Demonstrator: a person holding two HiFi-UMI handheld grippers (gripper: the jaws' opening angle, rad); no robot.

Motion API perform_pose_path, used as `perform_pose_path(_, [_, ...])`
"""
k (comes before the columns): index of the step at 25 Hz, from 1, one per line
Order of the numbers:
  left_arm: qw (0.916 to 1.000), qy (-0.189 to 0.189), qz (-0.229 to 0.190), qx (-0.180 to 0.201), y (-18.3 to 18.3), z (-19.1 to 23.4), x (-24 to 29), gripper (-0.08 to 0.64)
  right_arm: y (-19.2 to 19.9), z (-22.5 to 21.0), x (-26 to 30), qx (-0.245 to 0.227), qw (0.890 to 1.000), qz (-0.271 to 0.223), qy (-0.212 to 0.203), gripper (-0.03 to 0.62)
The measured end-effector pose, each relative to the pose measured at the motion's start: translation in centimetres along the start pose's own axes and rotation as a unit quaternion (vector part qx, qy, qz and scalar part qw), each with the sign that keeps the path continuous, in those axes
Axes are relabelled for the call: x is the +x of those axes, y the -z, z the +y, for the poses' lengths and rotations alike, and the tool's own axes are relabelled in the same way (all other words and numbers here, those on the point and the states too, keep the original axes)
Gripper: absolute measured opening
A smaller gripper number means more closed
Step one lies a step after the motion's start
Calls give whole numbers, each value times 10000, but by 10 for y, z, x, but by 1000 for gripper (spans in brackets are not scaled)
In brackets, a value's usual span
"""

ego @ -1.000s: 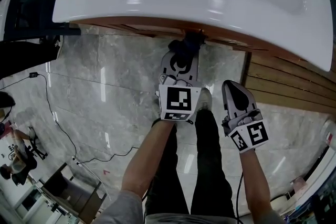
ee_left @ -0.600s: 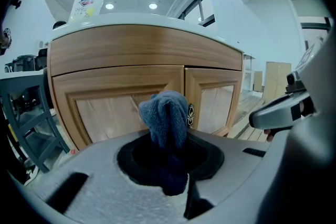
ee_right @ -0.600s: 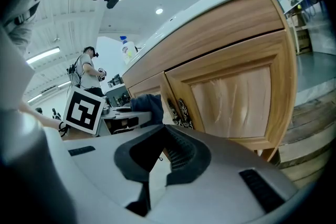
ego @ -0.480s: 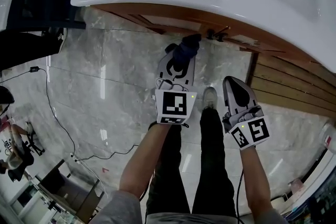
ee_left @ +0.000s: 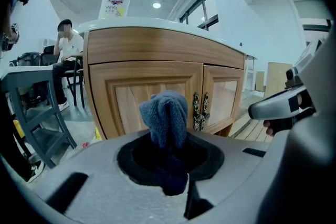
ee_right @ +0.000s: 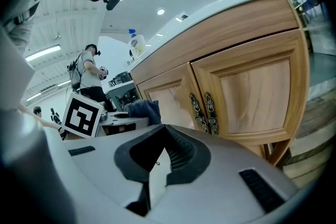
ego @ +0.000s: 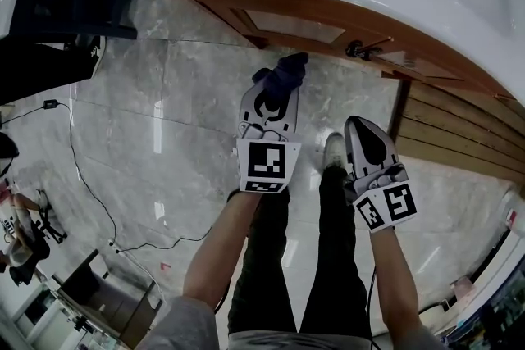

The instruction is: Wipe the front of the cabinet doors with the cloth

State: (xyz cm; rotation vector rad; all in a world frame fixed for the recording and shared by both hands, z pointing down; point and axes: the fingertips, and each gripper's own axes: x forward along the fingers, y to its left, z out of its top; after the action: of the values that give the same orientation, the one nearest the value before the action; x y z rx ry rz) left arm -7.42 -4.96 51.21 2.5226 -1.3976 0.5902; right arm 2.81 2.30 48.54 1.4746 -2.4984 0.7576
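The left hand-held gripper (ego: 277, 91) pinched the cloth (ee_left: 164, 115) near the cabinet doors (ee_left: 137, 96), not touching. The right hand-held gripper (ee_right: 151, 170) was pressed together, empty. The cloth probably wanted flat, even pressure around the handles (ee_left: 199, 111).

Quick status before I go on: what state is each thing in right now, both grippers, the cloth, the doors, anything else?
left gripper: shut on the cloth
right gripper: shut, empty
cloth: bunched up, held short of the doors, not touching them
cabinet doors: both closed
soap bottle: upright
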Motion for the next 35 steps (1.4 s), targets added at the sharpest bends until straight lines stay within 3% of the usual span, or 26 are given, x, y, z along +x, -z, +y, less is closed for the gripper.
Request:
perform_pose_path(14, [9998,-163,7,-95,33,59,8,74,13,10,37,-105,9996,-95,250,11])
perform_pose_path(21, [9988,-459,-135,140,48,94,31,74,25,6,47,-141,9991,-62,398,11])
perform_pose_path(35, [9990,-451,0,38,84,121,75,74,37,-5,62,-128,9977,-110,660,11])
